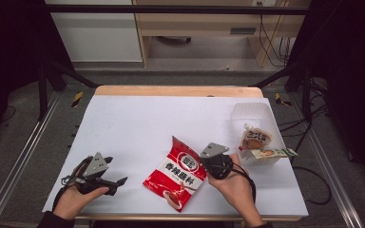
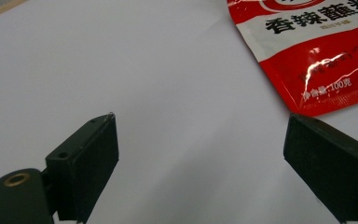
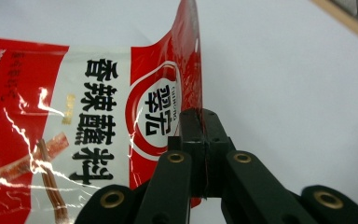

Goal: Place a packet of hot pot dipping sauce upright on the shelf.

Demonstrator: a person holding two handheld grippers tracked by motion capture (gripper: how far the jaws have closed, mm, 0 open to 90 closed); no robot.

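My right gripper (image 3: 200, 116) pinches the top edge of the glossy red-and-white seasoning pouch (image 1: 176, 176) at table centre; its long axis runs toward me. My left gripper (image 1: 105, 182) rests spread, farther off.

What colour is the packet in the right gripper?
Red packet with a white band, clearest in the right gripper view.

Clear bin (image 1: 252, 110) holding two snacks (image 1: 255, 139)
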